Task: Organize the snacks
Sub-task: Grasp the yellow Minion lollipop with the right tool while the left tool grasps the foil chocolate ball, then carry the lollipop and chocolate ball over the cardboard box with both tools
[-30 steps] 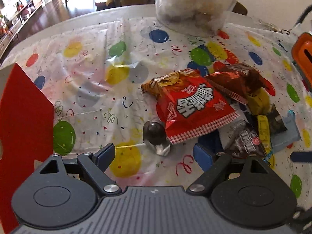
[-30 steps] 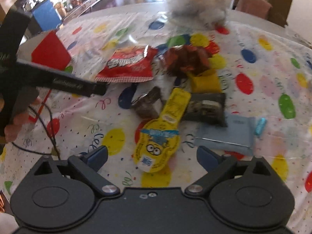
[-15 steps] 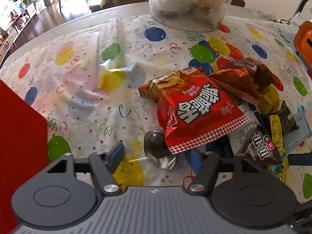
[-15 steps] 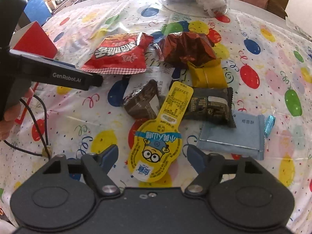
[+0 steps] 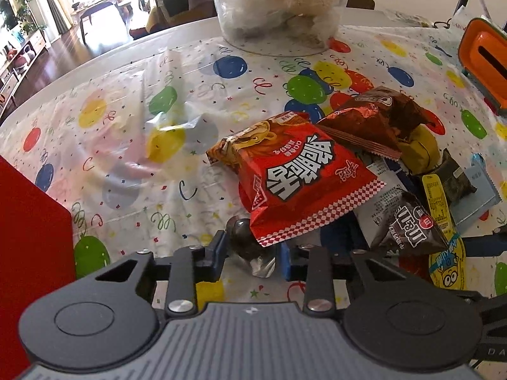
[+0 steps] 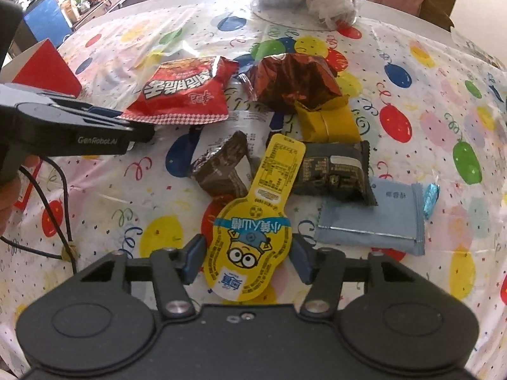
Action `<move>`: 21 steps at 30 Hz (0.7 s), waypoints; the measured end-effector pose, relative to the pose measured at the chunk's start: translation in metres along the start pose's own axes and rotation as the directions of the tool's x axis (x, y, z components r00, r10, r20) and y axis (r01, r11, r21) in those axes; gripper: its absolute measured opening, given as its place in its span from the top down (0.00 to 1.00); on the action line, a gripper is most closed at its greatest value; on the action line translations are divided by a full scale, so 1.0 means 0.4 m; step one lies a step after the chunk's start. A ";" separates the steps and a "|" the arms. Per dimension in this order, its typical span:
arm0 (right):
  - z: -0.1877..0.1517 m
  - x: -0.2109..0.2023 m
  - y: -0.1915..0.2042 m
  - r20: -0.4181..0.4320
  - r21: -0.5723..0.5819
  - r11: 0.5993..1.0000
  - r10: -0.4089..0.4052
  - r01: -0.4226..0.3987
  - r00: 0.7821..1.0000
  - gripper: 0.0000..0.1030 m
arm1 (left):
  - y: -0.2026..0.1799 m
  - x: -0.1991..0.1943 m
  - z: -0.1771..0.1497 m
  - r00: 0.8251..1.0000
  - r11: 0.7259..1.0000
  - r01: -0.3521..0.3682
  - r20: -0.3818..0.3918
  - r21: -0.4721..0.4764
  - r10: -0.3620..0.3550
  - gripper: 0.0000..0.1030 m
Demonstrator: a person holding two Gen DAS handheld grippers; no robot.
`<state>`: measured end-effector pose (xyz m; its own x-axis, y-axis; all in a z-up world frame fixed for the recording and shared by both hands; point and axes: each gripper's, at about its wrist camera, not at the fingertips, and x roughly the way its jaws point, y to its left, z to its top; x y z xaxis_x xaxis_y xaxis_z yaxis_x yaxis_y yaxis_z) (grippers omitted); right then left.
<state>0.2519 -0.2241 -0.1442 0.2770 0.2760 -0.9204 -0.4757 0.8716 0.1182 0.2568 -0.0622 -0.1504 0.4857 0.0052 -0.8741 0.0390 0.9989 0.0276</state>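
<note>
A pile of snacks lies on the balloon tablecloth. My left gripper (image 5: 252, 253) has its jaws close around a dark foil-wrapped chocolate (image 5: 245, 243), which sits partly under the red snack bag (image 5: 298, 177); contact is unclear. My right gripper (image 6: 247, 258) has its jaws close on both sides of the round end of the yellow Minion packet (image 6: 253, 237). Around it lie a brown M&M's bag (image 6: 221, 171), a dark wrapper (image 6: 332, 171), a grey-blue packet (image 6: 374, 218), a yellow packet (image 6: 326, 120) and a shiny brown bag (image 6: 291, 79).
A red box (image 5: 28, 247) stands at the left; it also shows in the right wrist view (image 6: 47, 69). A clear container (image 5: 279, 6) with white stuff stands at the far side. An orange device (image 5: 484, 60) sits at the right. The left gripper's cable (image 6: 57, 196) trails over the table.
Both grippers have moved forward and their jaws have narrowed: the left around the foil chocolate, the right around the Minion packet. The snacks have not moved.
</note>
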 end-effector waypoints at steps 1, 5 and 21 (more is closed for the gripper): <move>-0.002 -0.002 -0.004 0.003 0.012 1.000 0.000 0.000 1.000 0.49 | 0.001 -0.001 -0.002 1.000 1.000 0.001 -0.001 -0.003 -0.001 0.69; -0.009 -0.010 -0.015 0.002 0.050 0.999 0.011 -0.011 1.000 0.51 | 0.010 -0.011 -0.012 1.000 1.000 0.007 -0.008 -0.028 -0.008 0.69; -0.061 -0.124 0.004 0.048 0.091 0.994 0.049 -0.053 0.998 0.51 | 0.029 -0.133 -0.073 1.000 0.995 0.030 0.004 -0.092 -0.029 0.69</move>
<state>0.2170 -0.2461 -0.1073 0.2934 0.3377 -0.8944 -0.4122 0.8888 0.2004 0.2058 -0.0493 -0.1176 0.4876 -0.0244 -0.8727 -0.0273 0.9987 -0.0432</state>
